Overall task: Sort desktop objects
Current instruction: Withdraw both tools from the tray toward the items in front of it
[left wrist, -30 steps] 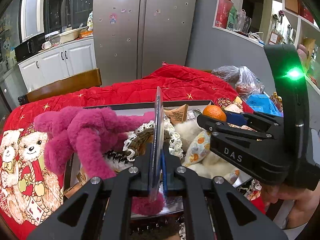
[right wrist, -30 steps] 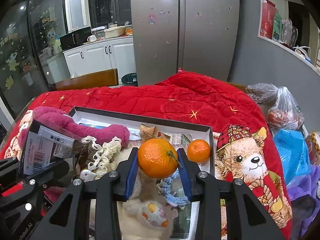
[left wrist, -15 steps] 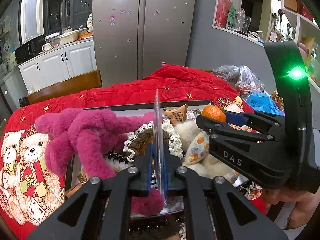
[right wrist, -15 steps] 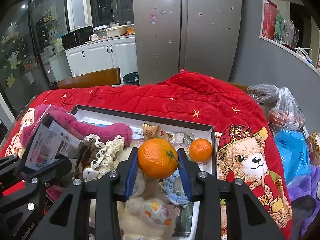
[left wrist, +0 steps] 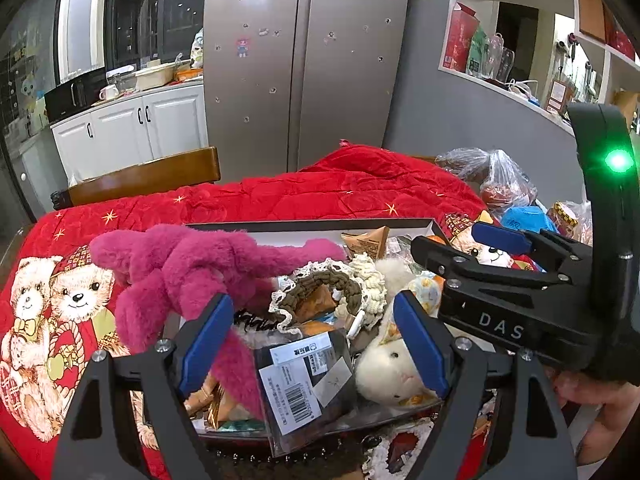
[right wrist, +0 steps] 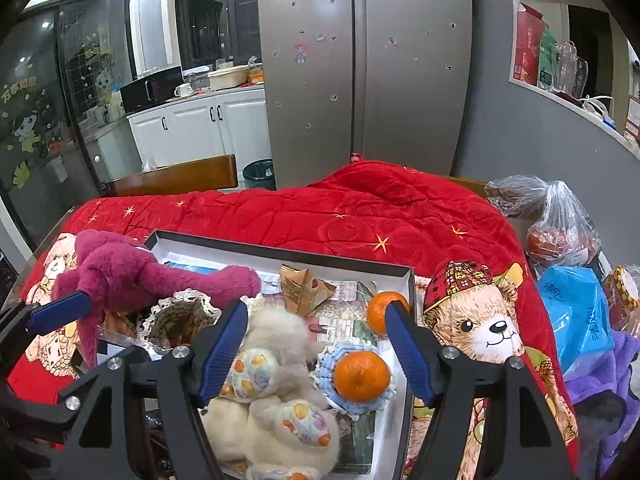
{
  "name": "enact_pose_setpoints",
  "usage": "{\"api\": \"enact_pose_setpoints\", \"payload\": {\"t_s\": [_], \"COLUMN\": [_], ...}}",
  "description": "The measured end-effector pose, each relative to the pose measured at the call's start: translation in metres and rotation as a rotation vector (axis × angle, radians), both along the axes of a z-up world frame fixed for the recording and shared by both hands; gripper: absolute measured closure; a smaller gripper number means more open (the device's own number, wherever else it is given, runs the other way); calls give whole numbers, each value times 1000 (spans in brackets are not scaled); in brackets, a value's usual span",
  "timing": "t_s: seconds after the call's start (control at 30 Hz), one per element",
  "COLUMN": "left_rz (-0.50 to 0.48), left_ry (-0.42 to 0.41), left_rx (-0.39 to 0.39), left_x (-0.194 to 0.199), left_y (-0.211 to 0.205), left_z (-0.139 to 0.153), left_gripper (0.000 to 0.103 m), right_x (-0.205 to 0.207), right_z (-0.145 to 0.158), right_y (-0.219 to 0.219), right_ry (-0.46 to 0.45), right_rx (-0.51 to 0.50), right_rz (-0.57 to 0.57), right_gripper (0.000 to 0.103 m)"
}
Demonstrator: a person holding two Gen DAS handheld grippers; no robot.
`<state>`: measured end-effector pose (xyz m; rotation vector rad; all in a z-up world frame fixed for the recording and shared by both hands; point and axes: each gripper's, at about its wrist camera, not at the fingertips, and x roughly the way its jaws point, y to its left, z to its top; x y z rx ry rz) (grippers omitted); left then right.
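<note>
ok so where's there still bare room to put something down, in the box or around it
Bare red quilt behind the box's far rim is the widest free patch. Inside, a strip of box floor shows between the paper wedge and the far orange. The near half is crowded with the cream plush, pink plush and packet.

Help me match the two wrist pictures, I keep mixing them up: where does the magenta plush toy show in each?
Left wrist view: magenta plush toy sprawls left of centre, across the tray's left end, beyond the left tongs.
Right wrist view: magenta plush toy at the left edge, one limb reaching toward centre.
Shared landmark: the silver fridge behind the table.
</note>
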<state>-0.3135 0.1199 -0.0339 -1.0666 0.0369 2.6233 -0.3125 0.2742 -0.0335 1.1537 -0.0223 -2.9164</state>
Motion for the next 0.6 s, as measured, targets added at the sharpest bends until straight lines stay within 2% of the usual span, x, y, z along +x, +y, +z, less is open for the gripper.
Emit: {"api": "enact_pose_setpoints", "payload": {"t_s": [0.6], "left_rz": [4], "left_ry": [3], "left_rx": [2], "left_x": [-1], "left_y": [-4], "left_z": [2], "left_gripper": [19], "right_x": [2], "right_z": [3], "right_y": [0], "right_ry": [4], "right_rx": [4], "right_rz": [6], "right_gripper": [30]}}
